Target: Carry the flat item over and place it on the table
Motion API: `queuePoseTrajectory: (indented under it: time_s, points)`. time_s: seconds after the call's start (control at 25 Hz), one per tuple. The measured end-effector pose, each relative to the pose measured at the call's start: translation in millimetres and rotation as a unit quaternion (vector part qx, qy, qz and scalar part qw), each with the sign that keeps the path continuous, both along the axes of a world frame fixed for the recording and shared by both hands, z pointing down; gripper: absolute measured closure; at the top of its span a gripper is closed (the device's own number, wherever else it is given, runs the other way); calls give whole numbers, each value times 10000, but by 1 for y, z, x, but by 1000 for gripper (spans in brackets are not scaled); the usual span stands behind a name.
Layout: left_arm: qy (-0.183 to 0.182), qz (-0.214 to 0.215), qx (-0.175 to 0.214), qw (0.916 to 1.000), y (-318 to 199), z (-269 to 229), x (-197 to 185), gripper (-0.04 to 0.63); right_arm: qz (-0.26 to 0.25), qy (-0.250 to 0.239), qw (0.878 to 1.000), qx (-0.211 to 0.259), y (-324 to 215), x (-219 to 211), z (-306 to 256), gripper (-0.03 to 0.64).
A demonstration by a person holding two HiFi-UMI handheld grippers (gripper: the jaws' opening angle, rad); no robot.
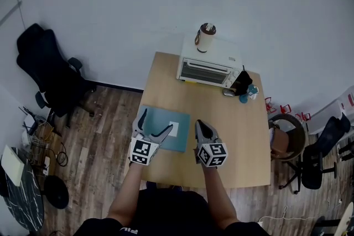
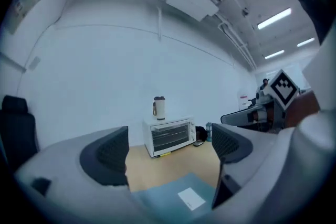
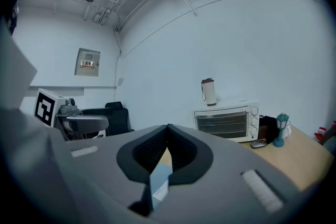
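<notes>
A flat blue-grey folder [image 1: 178, 142] with a white label lies on the wooden table [image 1: 235, 141], near its left front edge. My left gripper [image 1: 156, 121] hovers over the folder's near left part with its jaws wide open. In the left gripper view the folder [image 2: 173, 199] shows low between the two pads, which do not touch it. My right gripper [image 1: 200, 125] is shut just right of the folder, with its tips together and nothing held. In the right gripper view [image 3: 168, 128] a sliver of the folder [image 3: 159, 178] shows through the gap below the tips.
A white toaster oven [image 1: 207, 70] with a tumbler [image 1: 206, 37] on top stands at the table's far end. Beside it sit a black object and a small teal lamp [image 1: 244, 98]. A black office chair [image 1: 50, 74] is on the floor at left. At right stand a round bin [image 1: 287, 135] and another chair [image 1: 321, 146].
</notes>
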State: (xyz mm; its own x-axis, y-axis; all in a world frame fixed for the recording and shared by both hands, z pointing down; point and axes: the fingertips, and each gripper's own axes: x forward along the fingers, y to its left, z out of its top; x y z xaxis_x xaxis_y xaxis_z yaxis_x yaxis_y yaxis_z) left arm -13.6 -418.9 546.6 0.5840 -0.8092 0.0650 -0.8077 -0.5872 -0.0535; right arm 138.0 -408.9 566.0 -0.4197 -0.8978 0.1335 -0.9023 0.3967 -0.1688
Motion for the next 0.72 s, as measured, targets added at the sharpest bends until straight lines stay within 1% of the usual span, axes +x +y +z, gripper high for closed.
queuePoseTrajectory:
  time_s: [0.04,0.08,0.12,0.2,0.28,0.32,0.36,0.44,0.52,0.72]
  points:
    - [-83,-27,93,9999,3,-3,0,123,-14,17,10000,18,0,-1,-1,609]
    - [-32,-59,113,9999,5,-4,-1,152,-29,36,10000,41,1,-2,-1,609]
    - [62,-77,104,9999,7,-6,-2,166,-45,58,9999,71,1,-2,-2,609]
    - [163,-64,88,9998,9,-9,-2,181,-59,85,9999,120,1,-1,-4,609]
    - [149,-59,71,9998,10,-9,-3,189,-43,85,9999,121,2,-1,-5,609]
    - [145,-78,64,9998,11,-8,-5,204,-33,88,9999,110,2,-1,-5,609]
    - [152,-112,63,9998,12,-7,-7,257,-26,90,9999,98,3,0,-4,609]
    - [169,-223,66,9996,13,-6,-11,415,-20,77,9999,78,3,1,-3,609]
    - [135,-339,53,9993,14,-4,-15,596,-16,72,10000,58,4,2,-1,609]
    - [186,-420,46,9989,15,-2,-22,597,-35,99,9999,66,7,1,-1,609]
